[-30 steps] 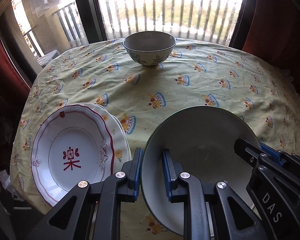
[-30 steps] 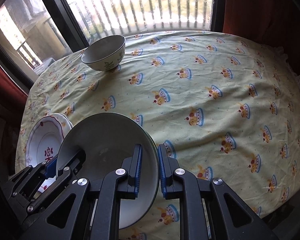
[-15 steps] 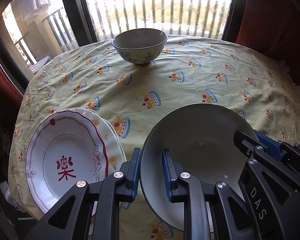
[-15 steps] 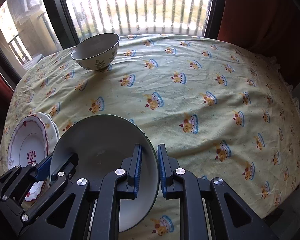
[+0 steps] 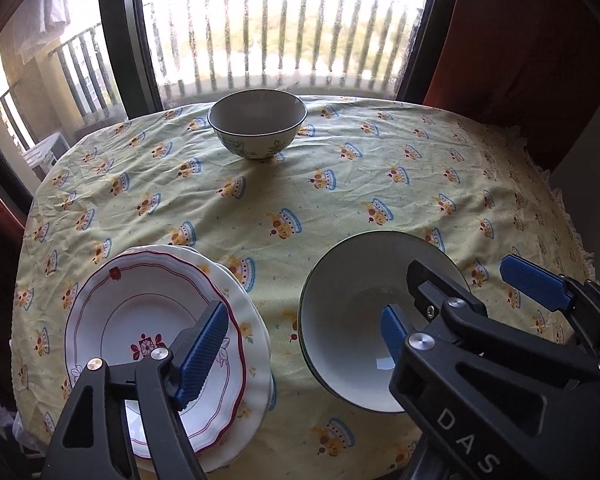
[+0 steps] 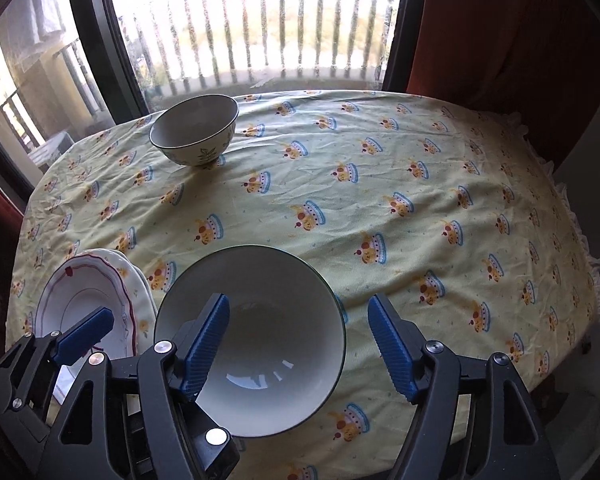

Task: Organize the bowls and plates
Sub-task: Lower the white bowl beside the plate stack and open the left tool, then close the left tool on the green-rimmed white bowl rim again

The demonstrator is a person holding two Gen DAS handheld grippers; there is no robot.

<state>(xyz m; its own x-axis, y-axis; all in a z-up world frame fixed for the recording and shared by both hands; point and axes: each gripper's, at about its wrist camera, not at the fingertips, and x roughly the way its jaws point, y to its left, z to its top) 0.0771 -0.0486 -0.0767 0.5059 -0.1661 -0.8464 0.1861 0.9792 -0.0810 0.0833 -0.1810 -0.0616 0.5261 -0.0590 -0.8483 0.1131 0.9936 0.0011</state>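
A large white bowl with a dark green rim [image 5: 340, 312] [image 6: 260, 320] sits on the tablecloth near the front edge. My left gripper [image 5: 300, 336] is open, its jaws spread either side of the bowl's left rim. My right gripper [image 6: 300, 340] is open, its jaws astride the bowl's right rim; it shows in the left wrist view [image 5: 460, 312]. A stack of white plates, the top one red-trimmed [image 5: 148, 328] [image 6: 84, 300], lies left of the bowl. A smaller floral bowl [image 5: 257, 122] [image 6: 195, 132] stands at the far side.
The round table has a yellow patterned cloth [image 5: 380, 184] [image 6: 380, 200]. A window with railings [image 5: 284, 40] is behind it. A red curtain [image 5: 520, 40] hangs at the right. The table's front edge is close below the grippers.
Both grippers were shut on the large bowl's rim and have opened. The bowl now rests on the cloth, and both cameras have pulled back and up.
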